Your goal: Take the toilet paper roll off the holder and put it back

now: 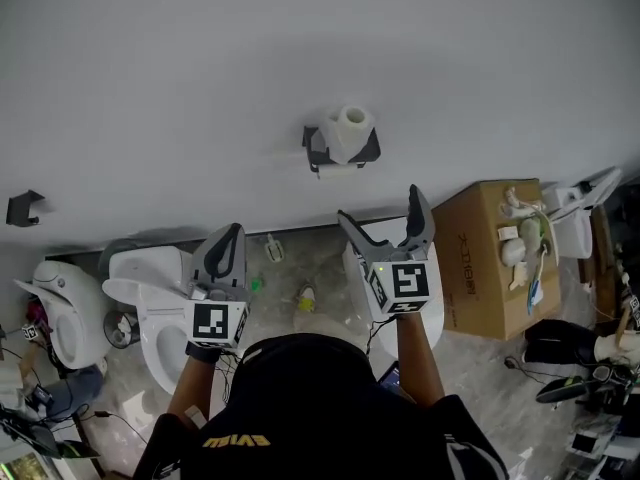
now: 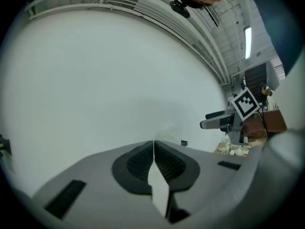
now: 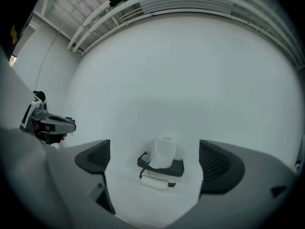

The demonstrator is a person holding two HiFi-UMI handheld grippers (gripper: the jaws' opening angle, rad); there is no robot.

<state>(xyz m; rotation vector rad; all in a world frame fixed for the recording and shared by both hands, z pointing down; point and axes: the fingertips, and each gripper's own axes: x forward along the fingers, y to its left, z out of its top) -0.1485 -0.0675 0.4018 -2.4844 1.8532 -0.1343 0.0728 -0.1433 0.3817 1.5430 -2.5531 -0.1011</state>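
Right gripper view: the right gripper (image 3: 154, 149) is spread wide and empty, framing the toilet paper roll (image 3: 164, 152) upright on its wall holder (image 3: 177, 169) but well apart from it. The reach is in hand, the pinch comes next, and the left gripper (image 2: 153, 144) is pressed together, empty.

White toilet paper roll (image 1: 351, 130) on a black metal holder (image 1: 317, 149); grey left gripper (image 1: 232, 232) and grey right gripper (image 1: 380, 205), black-and-white square markers (image 1: 410, 281); brown cardboard box (image 1: 482, 260)

Clear air between the wide-open right gripper (image 1: 380, 206) and the holder (image 1: 368, 152); bare wall (image 1: 200, 88) all around it, cardboard box (image 1: 478, 268) lower right.
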